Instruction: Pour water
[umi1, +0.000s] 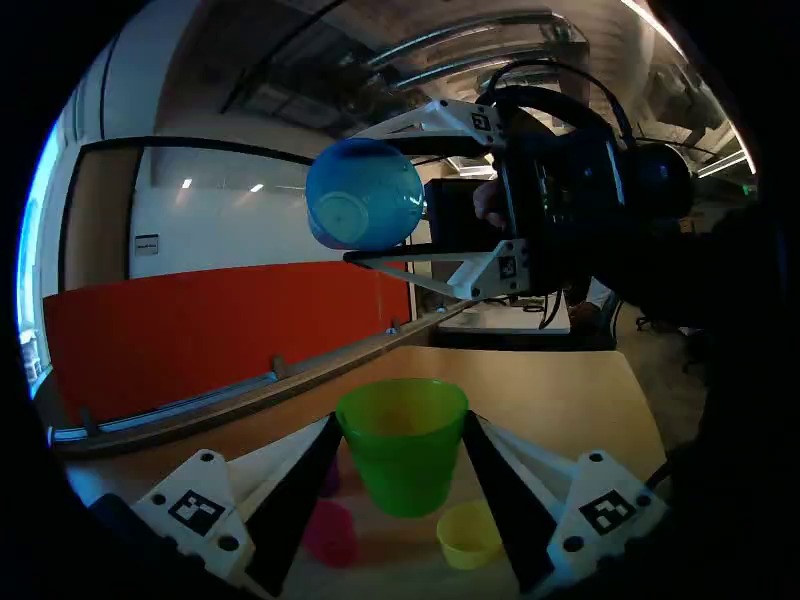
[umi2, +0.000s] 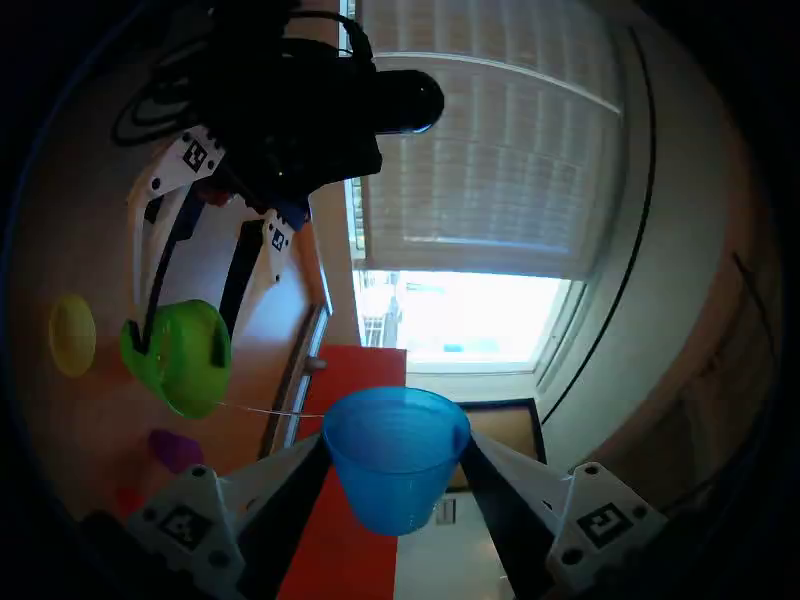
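A green cup (umi1: 402, 460) stands upright above the wooden table (umi1: 550, 390), with my left gripper (umi1: 402, 420) shut on its sides. Higher up, a blue cup (umi1: 362, 193) lies tipped on its side over the green one, base toward this camera, and my right gripper (umi1: 350, 198) is shut on it. In the right gripper view the blue cup (umi2: 395, 460) sits between the near fingers, with the green cup (umi2: 180, 355) and left gripper (umi2: 185, 340) farther off. A thin clear thread runs from the blue rim to the green cup.
Small yellow (umi1: 468, 535), pink (umi1: 330, 530) and purple (umi1: 330, 480) cups rest on the table under the green cup. A red partition (umi1: 200, 330) runs along the table's far edge. A bright window (umi2: 470, 330) with blinds is beyond.
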